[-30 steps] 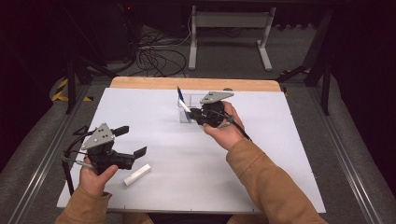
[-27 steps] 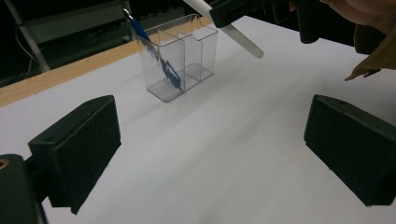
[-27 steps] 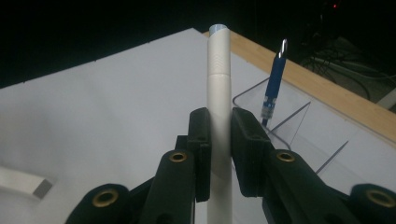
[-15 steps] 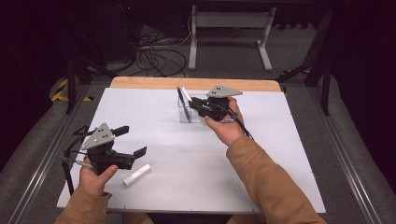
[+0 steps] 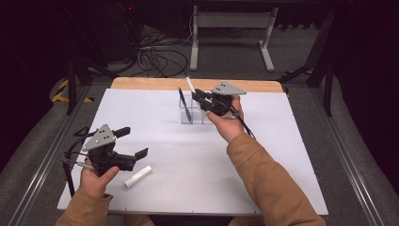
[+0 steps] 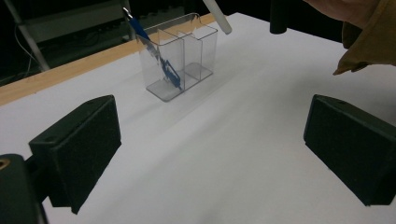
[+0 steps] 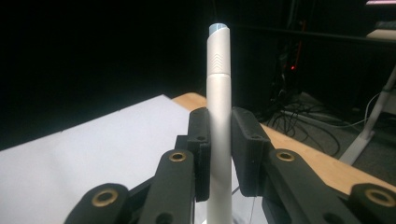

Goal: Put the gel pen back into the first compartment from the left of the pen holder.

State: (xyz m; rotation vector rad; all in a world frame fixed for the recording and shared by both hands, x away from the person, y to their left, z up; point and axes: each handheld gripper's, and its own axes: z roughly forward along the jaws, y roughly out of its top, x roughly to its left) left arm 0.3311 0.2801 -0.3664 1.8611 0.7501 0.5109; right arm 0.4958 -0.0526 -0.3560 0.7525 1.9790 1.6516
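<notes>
White table (image 5: 282,155) under the high view: right claw (image 5: 194,95) at twelve o'clock, clamped on white pen (image 5: 190,85) above clear holder (image 5: 195,117); left claw (image 5: 134,143) gaping, empty, at eight o'clock. Left gripper view: holder with blue pen (image 6: 159,60) at eleven o'clock. Right gripper view: pen upright, pinched.

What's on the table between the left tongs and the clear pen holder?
Nothing: in the left gripper view, bare white table runs from the open left tongs to the clear pen holder. The white marker lies off to the side.
</notes>
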